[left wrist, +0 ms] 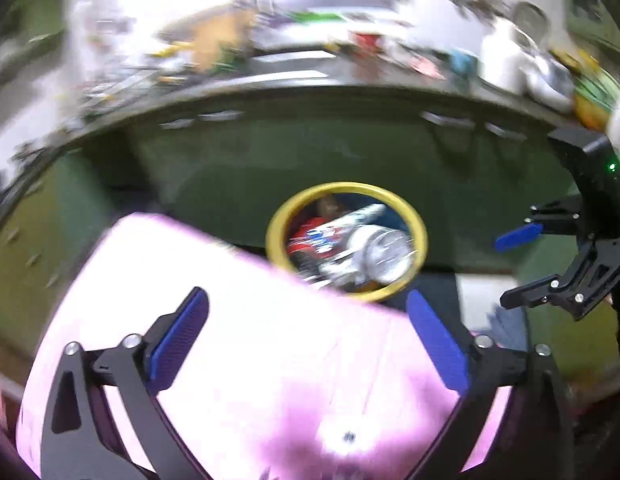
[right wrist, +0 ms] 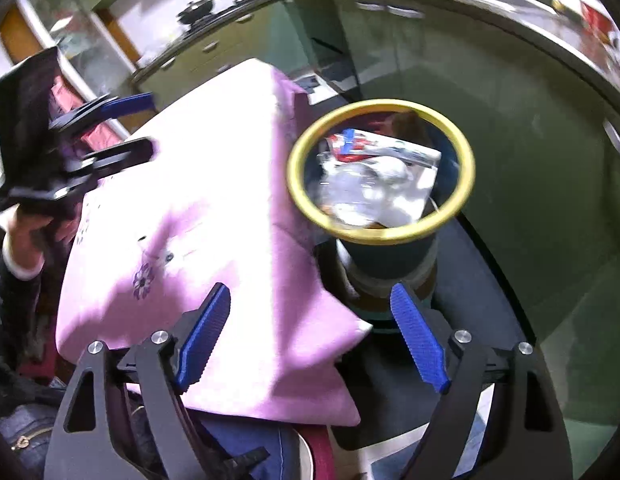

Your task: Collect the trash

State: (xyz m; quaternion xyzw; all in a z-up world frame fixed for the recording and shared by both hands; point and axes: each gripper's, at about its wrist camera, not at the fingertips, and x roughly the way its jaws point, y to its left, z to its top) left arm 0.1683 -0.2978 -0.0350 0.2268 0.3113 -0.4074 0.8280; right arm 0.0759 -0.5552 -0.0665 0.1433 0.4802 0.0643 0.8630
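Green cabinets behind | bin (right wrist: 379,168) of trash, seemingly wrappers, beyond both jaws | jaws apart, empty

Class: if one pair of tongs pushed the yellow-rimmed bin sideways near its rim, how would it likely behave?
The bin looks tall and narrow, flaring to its rim, so a high push might tip it. Its load seems to be wrappers and crumpled plastic, probably light, giving little ballast. The cloth beside it might brace one side.
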